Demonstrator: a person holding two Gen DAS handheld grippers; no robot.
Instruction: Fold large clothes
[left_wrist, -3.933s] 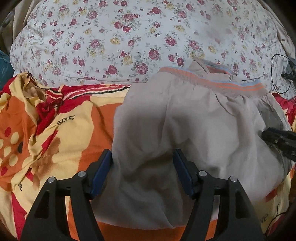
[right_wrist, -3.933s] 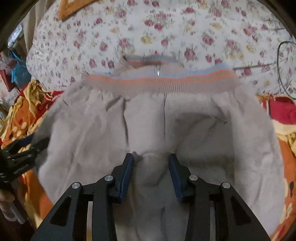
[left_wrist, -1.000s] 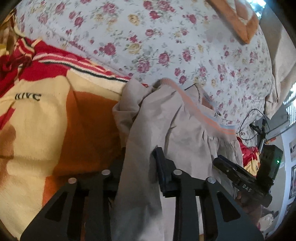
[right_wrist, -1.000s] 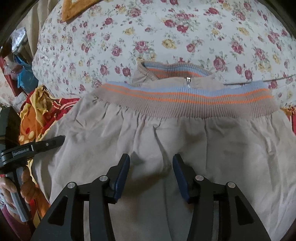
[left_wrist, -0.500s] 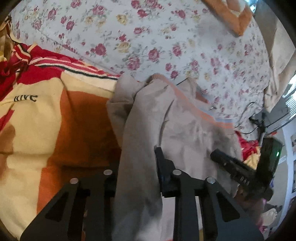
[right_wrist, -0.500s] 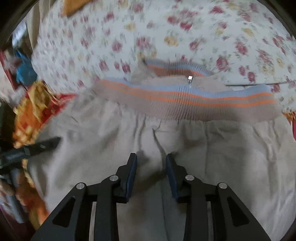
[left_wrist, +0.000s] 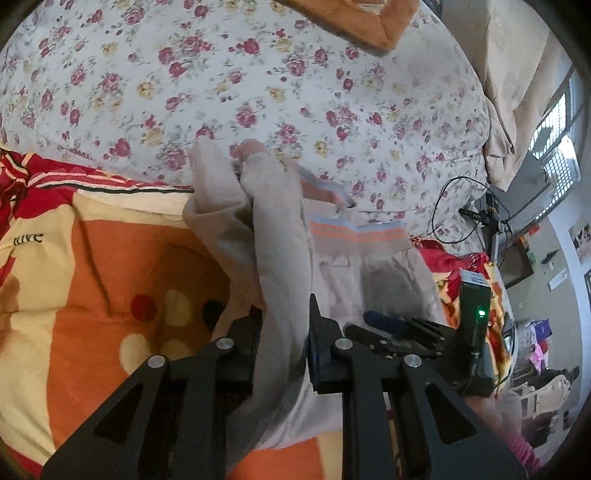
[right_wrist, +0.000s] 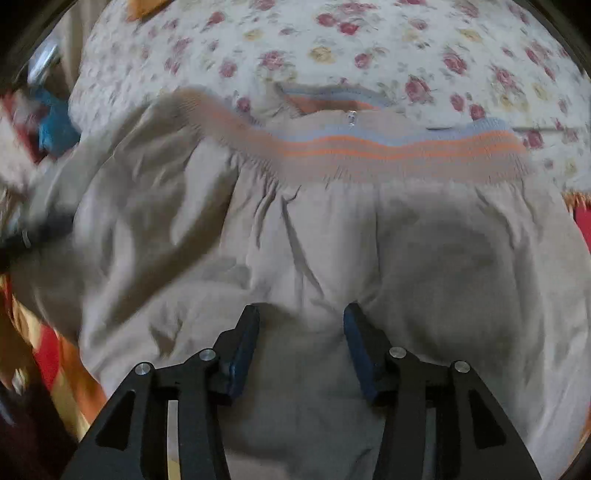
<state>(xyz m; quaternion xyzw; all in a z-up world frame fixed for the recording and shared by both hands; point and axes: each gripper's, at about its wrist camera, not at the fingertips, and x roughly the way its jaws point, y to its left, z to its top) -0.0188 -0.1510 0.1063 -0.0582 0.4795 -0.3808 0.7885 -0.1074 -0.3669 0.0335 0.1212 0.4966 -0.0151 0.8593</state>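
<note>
A beige jacket with an orange and blue striped ribbed hem lies on the bed. My left gripper is shut on the jacket's left edge and holds that fold lifted, draped between the fingers. My right gripper is open, its blue pads resting on the middle of the jacket. The right gripper also shows in the left wrist view, low at the right over the cloth.
An orange, yellow and red blanket covers the bed under the jacket. A white floral quilt is piled behind. A black cable and clutter lie at the far right.
My left gripper has lifted the jacket's left edge higher and carried it rightward over the body. My right gripper has opened wider on the cloth.
</note>
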